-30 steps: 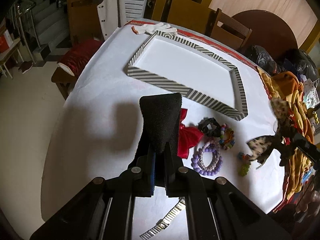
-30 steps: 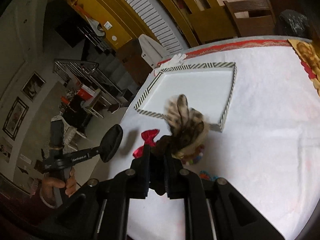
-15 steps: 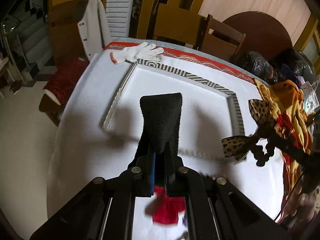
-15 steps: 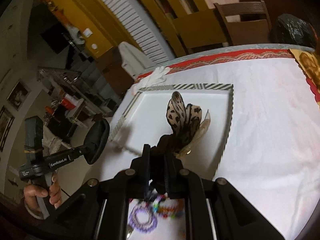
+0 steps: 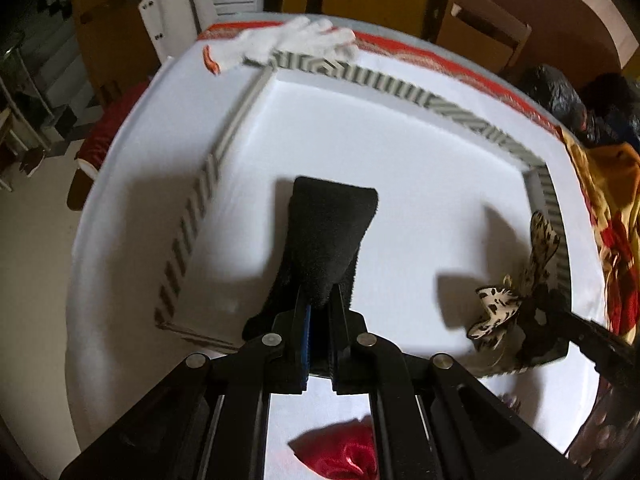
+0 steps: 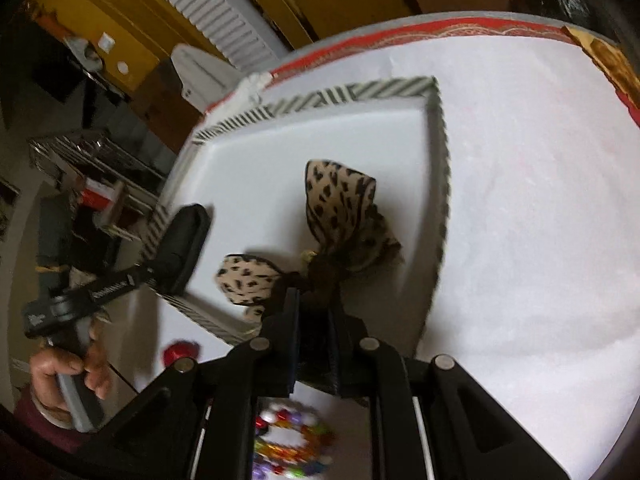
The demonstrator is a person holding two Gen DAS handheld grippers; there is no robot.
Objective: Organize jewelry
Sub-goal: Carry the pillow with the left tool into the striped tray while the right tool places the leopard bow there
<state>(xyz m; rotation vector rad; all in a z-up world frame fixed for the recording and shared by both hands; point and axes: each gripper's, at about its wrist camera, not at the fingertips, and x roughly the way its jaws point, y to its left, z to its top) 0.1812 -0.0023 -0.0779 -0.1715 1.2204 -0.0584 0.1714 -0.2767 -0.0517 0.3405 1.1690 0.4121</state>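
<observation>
A black fuzzy pouch (image 5: pixel 330 232) sticks out ahead of my left gripper (image 5: pixel 319 305), which is shut on its near end. The pouch hangs over the white floor of the striped-rim tray (image 5: pixel 400 92). My right gripper (image 6: pixel 316 298) is shut on the knot of a leopard-print bow (image 6: pixel 340 200), held low over the tray's near right part. In the left wrist view the bow (image 5: pixel 500 308) and the right gripper (image 5: pixel 540 322) come in from the right edge. In the right wrist view the left gripper (image 6: pixel 162 268) shows with the pouch (image 6: pixel 186 236) above the tray rim (image 6: pixel 320 98).
A red bow (image 5: pixel 344 456) and a coloured bead bracelet (image 6: pixel 292 444) lie on the white tablecloth in front of the tray. A white glove (image 5: pixel 288 40) rests at the tray's far corner. Yellow and red cloth (image 5: pixel 608 200) is piled at the right. A hand (image 6: pixel 68 368) holds the left gripper's handle.
Both grippers have carried their items away from the loose jewelry, forward and down, and now hang over the tray. The bow has swung open to the sides.
</observation>
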